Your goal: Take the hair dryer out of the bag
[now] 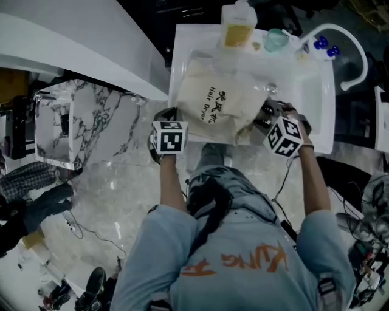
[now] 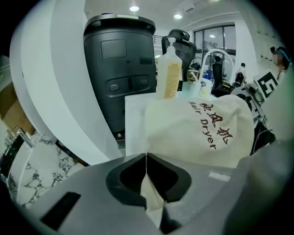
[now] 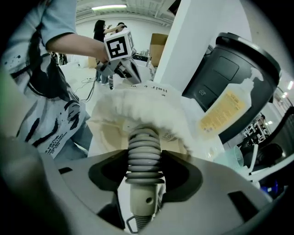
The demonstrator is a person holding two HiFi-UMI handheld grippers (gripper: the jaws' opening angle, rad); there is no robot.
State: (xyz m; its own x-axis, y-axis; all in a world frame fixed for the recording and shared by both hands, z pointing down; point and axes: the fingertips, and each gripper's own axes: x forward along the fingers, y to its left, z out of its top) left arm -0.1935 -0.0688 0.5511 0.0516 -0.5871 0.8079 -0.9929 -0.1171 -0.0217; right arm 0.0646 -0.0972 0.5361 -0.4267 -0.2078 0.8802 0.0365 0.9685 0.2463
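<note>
Extraction in hand: left gripper pinches bag at 7 o'clock, right gripper clasps hair dryer by its ribbed end; outward pull seems next.

- Head view: dim and muted overall. The white sink and the pale bag are the brightest areas, and the picture edges fall into deep shadow.
- Left gripper view: round ceiling lights shine overhead and the windows glare behind. There is strong barrel distortion, with black corners.
- Right gripper view: a ceiling strip light glows. The bag fabric is washed out and soft, the hair dryer is sharper, and the corners are black.
</note>
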